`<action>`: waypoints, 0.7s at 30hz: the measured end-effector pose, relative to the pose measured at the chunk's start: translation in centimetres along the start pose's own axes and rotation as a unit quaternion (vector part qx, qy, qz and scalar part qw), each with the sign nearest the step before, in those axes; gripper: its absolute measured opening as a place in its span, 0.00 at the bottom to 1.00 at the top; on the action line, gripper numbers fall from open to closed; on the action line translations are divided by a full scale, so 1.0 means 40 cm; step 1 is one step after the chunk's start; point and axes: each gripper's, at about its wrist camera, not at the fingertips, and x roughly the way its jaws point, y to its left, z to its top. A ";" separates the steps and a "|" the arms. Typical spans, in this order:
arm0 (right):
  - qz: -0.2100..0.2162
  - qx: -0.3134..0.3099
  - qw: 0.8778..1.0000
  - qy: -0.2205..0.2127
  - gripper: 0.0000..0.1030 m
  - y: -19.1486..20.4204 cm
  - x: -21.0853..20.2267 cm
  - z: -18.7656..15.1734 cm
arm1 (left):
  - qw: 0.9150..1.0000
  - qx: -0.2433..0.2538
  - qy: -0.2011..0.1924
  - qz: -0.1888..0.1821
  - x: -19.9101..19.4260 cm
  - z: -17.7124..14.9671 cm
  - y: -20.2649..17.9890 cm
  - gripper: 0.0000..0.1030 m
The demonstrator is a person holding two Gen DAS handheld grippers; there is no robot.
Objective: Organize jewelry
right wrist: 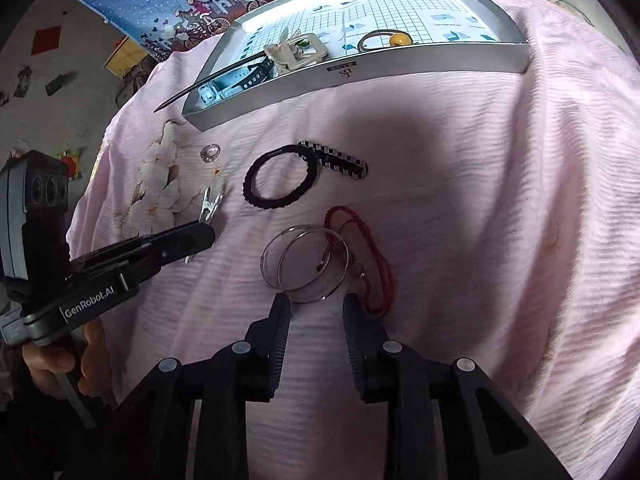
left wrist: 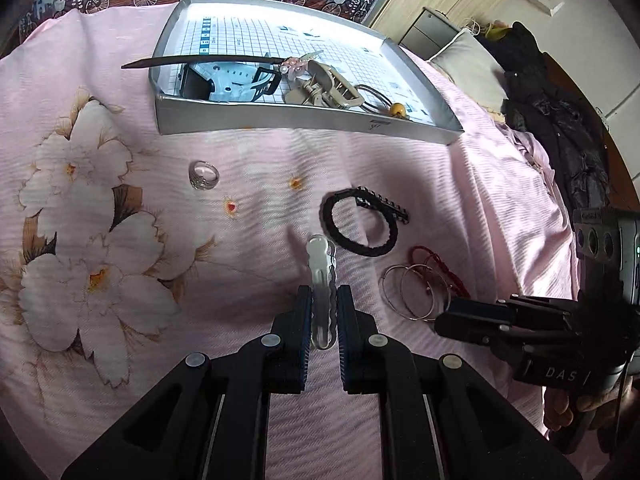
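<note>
The left gripper (left wrist: 324, 316) was clamped on a clear hair clip (left wrist: 322, 280), holding it by its near half with the far end sticking out over the pink bedspread (left wrist: 120, 320). The clip looked light, stiff and smooth, so a grip across its flat sides near the middle probably suited it best; a pinch at the tip might let it slide or pivot.

The right gripper (right wrist: 316, 304) had its fingers apart, holding nothing, just near of two thin metal hoops (right wrist: 304, 264) that lay overlapping on the bed, tangled with a red cord (right wrist: 376, 264). The hoops seemed rigid but thin, and the cord soft, so lifting one could drag the other along.

Farther off lay a black hair tie (left wrist: 362, 224) touching a black checked clip (left wrist: 384, 204), and to the left a silver ring (left wrist: 204, 175). The grey tray (left wrist: 304, 118) at the far side already held several pieces.
</note>
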 end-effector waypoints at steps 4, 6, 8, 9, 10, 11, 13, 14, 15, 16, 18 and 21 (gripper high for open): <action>0.005 0.029 1.000 -0.010 0.24 -0.004 0.014 0.017 | 1.000 -0.002 0.001 0.000 0.004 0.002 0.007 0.09; 0.005 0.040 0.999 -0.018 0.14 -0.007 0.017 0.020 | 1.000 -0.004 0.000 -0.001 0.005 0.002 0.008 0.09; 0.007 0.046 0.999 -0.022 0.07 -0.010 0.021 0.024 | 1.000 -0.005 -0.001 -0.002 0.002 0.001 0.010 0.09; 0.009 0.045 0.999 -0.026 0.06 -0.008 0.018 0.022 | 1.000 -0.005 -0.002 -0.002 0.000 0.001 0.011 0.09; 0.007 0.040 0.999 -0.030 0.05 -0.006 0.017 0.025 | 1.000 -0.004 -0.004 -0.002 -0.002 0.001 0.011 0.09; 0.005 0.032 0.999 -0.035 0.04 -0.001 0.009 0.023 | 1.000 -0.004 -0.006 -0.003 -0.004 0.001 0.010 0.09; 0.004 0.012 0.999 -0.046 0.03 0.014 -0.009 0.021 | 1.000 -0.003 -0.012 -0.007 -0.011 0.004 0.008 0.09; 0.003 0.000 0.999 -0.054 0.03 0.024 -0.022 0.019 | 1.000 -0.002 -0.016 -0.009 -0.015 0.005 0.007 0.09; 0.002 -0.008 0.998 -0.061 0.03 0.031 -0.035 0.019 | 1.000 -0.001 -0.022 -0.011 -0.021 0.006 0.005 0.09; 0.001 -0.017 0.997 -0.069 0.03 0.039 -0.045 0.019 | 0.999 0.000 -0.028 -0.015 -0.028 0.007 0.003 0.09; -0.004 -0.033 0.996 -0.089 0.03 0.057 -0.071 0.025 | 0.999 0.000 -0.046 -0.025 -0.044 0.008 0.000 0.09; -0.005 -0.043 0.992 -0.117 0.03 0.075 -0.104 0.041 | 0.996 0.011 -0.081 -0.028 -0.075 0.013 -0.009 0.09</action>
